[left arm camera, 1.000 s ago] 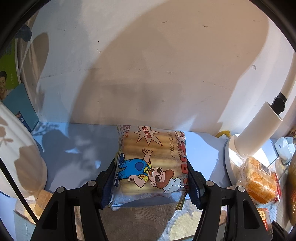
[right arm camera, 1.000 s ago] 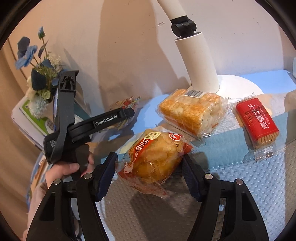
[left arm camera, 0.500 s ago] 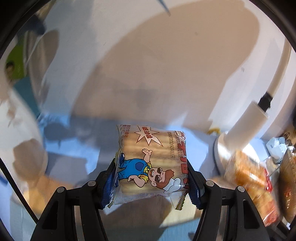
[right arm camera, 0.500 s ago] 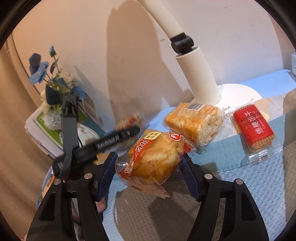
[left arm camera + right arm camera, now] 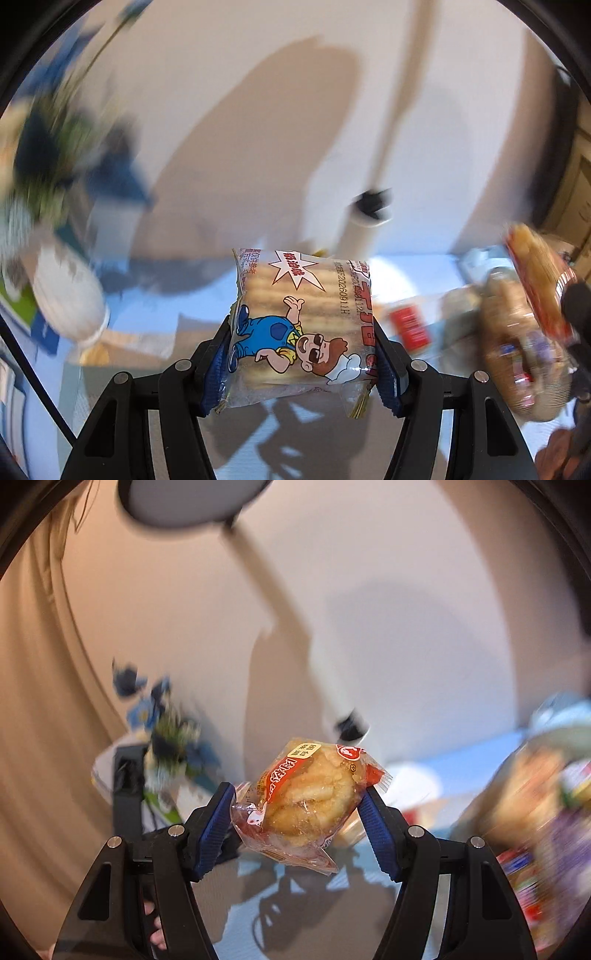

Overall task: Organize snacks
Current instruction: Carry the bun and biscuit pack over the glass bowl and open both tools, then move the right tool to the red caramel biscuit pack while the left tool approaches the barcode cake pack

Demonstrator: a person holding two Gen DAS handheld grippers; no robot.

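My left gripper (image 5: 301,354) is shut on a cartoon-printed biscuit packet (image 5: 301,325) and holds it in the air above the table. My right gripper (image 5: 297,819) is shut on a wrapped golden bun in a red and clear wrapper (image 5: 306,797), also lifted off the table. In the left wrist view the same bun (image 5: 535,273) shows blurred at the right edge. A red biscuit pack (image 5: 408,326) lies on the table behind the left gripper. In the right wrist view the left gripper's black body (image 5: 127,794) shows at the left.
A white desk lamp (image 5: 365,221) stands at the wall; its head (image 5: 192,498) hangs above. A white vase (image 5: 68,295) with blue flowers (image 5: 162,716) stands at the left by books. A blurred pile of snack bags (image 5: 532,812) fills the right. The blue mat (image 5: 332,915) lies below.
Both grippers have risen and tilted upward with their snacks still held. The table and lamp base have dropped low in both views, and the background is motion-blurred.
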